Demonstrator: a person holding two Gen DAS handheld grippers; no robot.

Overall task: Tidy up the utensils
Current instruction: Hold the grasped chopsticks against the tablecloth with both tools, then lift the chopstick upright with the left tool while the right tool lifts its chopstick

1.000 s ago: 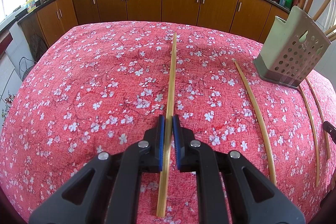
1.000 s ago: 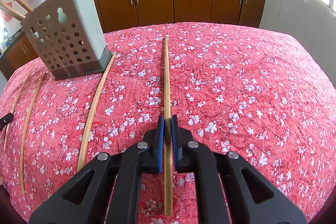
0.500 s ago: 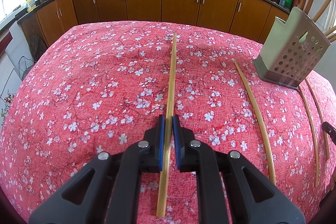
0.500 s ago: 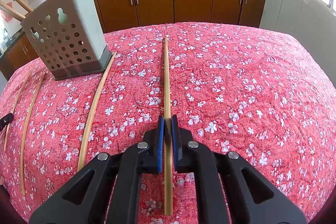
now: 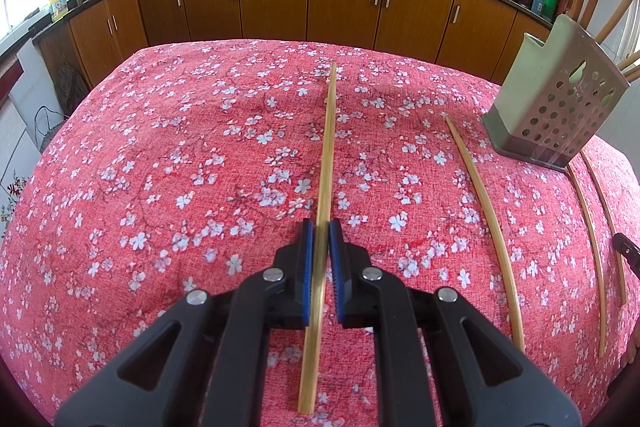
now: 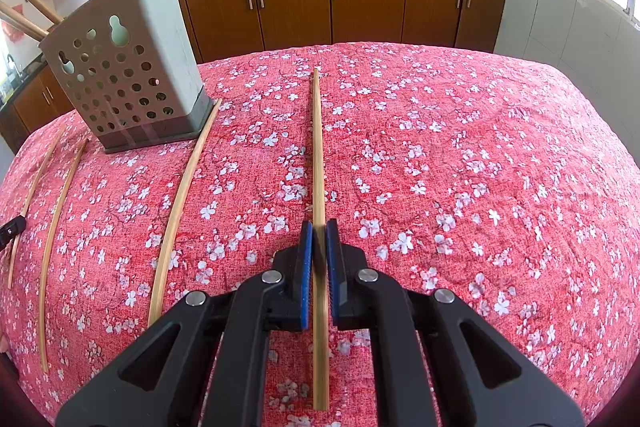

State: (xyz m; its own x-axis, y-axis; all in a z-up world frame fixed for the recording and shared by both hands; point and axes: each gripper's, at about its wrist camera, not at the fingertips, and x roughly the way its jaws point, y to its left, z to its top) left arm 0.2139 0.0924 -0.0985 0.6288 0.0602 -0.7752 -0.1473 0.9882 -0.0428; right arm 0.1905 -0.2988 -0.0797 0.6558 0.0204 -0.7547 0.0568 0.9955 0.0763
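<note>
Two bamboo chopsticks are addressed at once, one by each claw. The left claw is closed on a chopstick that lies flat on the counter, which is covered in a red flowered cloth; the blue pads are set against its sides toward the thicker near end, so that the long thin part runs forward along the claw's own line. The right claw is likewise clamped on a second chopstick, gripped at much the same place (a hold near one end would probably let the free tip be dropped downward into a holder). The perforated utensil holder stands tilted between the two claws, with chopsticks already leaning out of its top. Three more chopsticks are left on the cloth, one just beside the holder's base and two on its far side. No lift off the cloth is yet evident.
</note>
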